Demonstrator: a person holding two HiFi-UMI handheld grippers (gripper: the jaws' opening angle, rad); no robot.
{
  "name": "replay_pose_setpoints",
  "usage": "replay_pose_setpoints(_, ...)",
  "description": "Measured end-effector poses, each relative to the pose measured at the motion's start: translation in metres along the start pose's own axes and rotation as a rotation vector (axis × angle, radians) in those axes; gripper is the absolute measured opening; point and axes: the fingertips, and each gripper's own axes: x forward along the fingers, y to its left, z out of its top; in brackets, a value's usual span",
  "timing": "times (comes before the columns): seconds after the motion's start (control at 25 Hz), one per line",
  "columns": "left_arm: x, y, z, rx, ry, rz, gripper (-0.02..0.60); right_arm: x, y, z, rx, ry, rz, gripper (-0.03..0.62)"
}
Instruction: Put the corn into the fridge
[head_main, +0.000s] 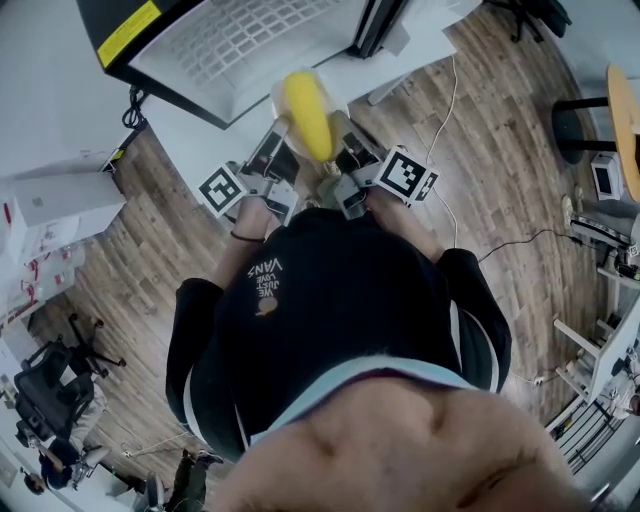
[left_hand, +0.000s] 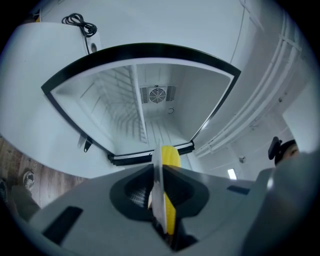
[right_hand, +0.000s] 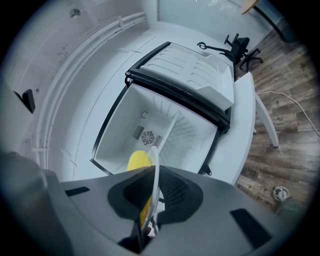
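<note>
Left tongs (left_hand: 159, 200) are clamped shut on the rim of a plate (left_hand: 156, 162), held just in front of the open fridge (left_hand: 150, 115). The corn (head_main: 308, 115) lies on that plate, outside the fridge and close before its opening, between the two tongs. Right tongs (right_hand: 148, 196) are likewise closed on the plate's opposite rim, facing the fridge interior.

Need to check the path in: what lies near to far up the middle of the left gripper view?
Left gripper shut on the white plate → corn on that plate → fridge's black front frame → fan grille at the back.
</note>
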Motion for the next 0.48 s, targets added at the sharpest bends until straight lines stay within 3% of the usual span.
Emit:
replay_pose_setpoints(0.12, 0.011, 0.007, 0.023, -0.011, -0.014, 0.010, 0.046, 0.026, -0.003, 0.007, 0.003, 0.022, -0.019, 0.026)
replay_pose_setpoints(0.48, 0.028, 0.010, 0.037, -0.023, -0.056, 0.021, 0.046, 0.047, -0.008, 0.023, 0.001, 0.061, -0.008, 0.026)
